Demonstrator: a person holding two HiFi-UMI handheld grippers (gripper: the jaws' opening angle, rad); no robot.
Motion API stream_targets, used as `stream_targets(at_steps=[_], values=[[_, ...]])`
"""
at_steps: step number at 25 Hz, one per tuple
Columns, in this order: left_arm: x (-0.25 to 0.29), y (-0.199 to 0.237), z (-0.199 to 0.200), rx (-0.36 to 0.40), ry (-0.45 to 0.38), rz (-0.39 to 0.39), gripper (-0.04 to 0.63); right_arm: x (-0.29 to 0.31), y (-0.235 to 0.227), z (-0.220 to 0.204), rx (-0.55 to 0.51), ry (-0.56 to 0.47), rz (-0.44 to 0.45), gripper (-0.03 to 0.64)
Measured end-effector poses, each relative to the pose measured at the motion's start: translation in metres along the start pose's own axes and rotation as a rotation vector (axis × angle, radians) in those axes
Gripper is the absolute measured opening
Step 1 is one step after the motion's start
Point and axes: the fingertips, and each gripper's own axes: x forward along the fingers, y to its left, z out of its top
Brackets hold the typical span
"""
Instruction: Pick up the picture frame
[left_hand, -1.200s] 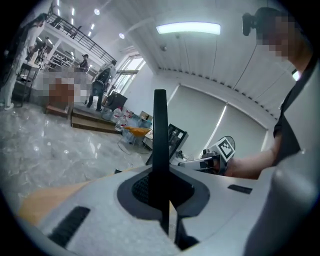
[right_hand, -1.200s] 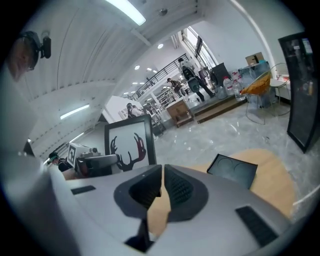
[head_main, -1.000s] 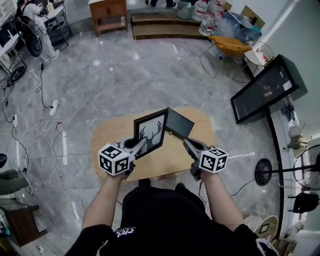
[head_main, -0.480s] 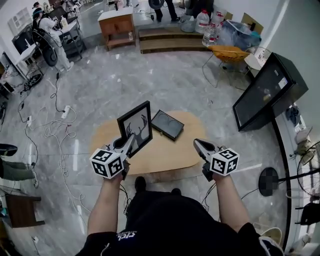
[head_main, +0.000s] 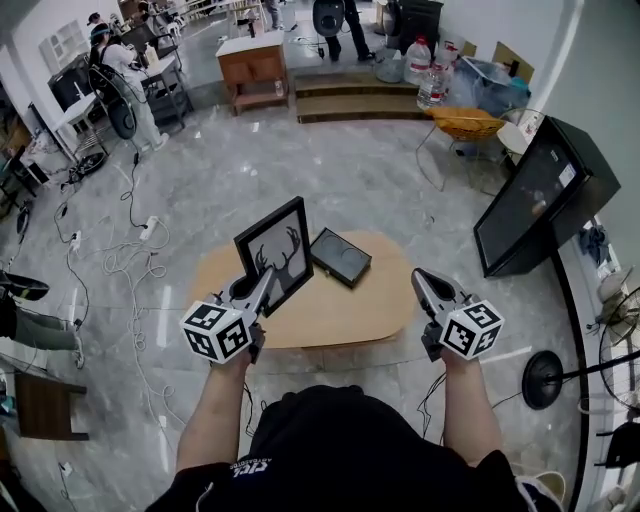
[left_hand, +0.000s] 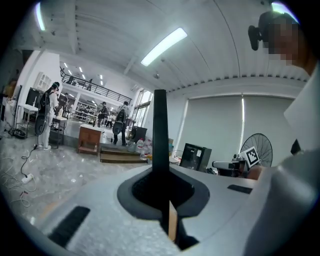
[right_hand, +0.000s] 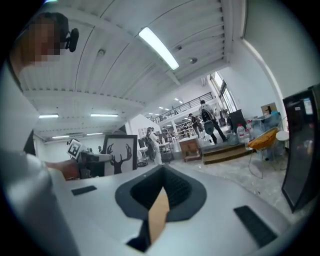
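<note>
Grey marble floor spreads around a low, oval, light wooden worktop at the centre of the head view, with trailing white cables at left and a large black flat screen leaning at right. At lower left of centre, the left hand-held gripper has its jaws clamped on the lower edge of a black rectangular picture frame showing a dark antlered deer silhouette on white. The frame is held up, tilted, over the left part of the worktop. In the left gripper view its black edge rises upright from between the closed jaws. At lower right, the right hand-held gripper is well apart from the frame, beyond the worktop's right edge. Its jaws are pressed together with nothing between them, and its own view catches the deer picture at left of centre. A dark, flat, rectangular slab lies on the worktop just right of the frame.
</note>
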Motion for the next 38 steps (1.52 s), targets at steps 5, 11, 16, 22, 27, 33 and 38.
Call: stream_targets(at_steps=[5,11,16,22,27,33,38], values=[[-0.018,0.009,0.019,0.059,-0.028,0.022,0.018,0.004,0.009,0.009,-0.043,0.011,-0.022,0.003],[-0.041,0.035,0.033,0.11,-0.034,0.06,0.018,0.033,0.033,0.031,-0.12,0.002,-0.008,0.003],[-0.057,0.069,0.056,0.111,-0.062,0.086,0.018,0.053,0.052,0.063,-0.201,-0.014,-0.008,0.003],[-0.057,0.084,0.057,0.12,-0.072,0.138,0.018,0.06,0.059,0.063,-0.205,-0.049,-0.027,0.003],[-0.072,0.098,0.045,0.099,-0.069,0.136,0.018,0.075,0.073,0.038,-0.164,0.004,-0.022,0.002],[-0.064,0.103,0.035,0.059,-0.054,0.148,0.018,0.081,0.067,0.036,-0.161,0.032,-0.011,0.002],[-0.068,0.108,0.035,0.05,-0.057,0.14,0.018,0.087,0.073,0.038,-0.169,0.035,0.002,0.002]])
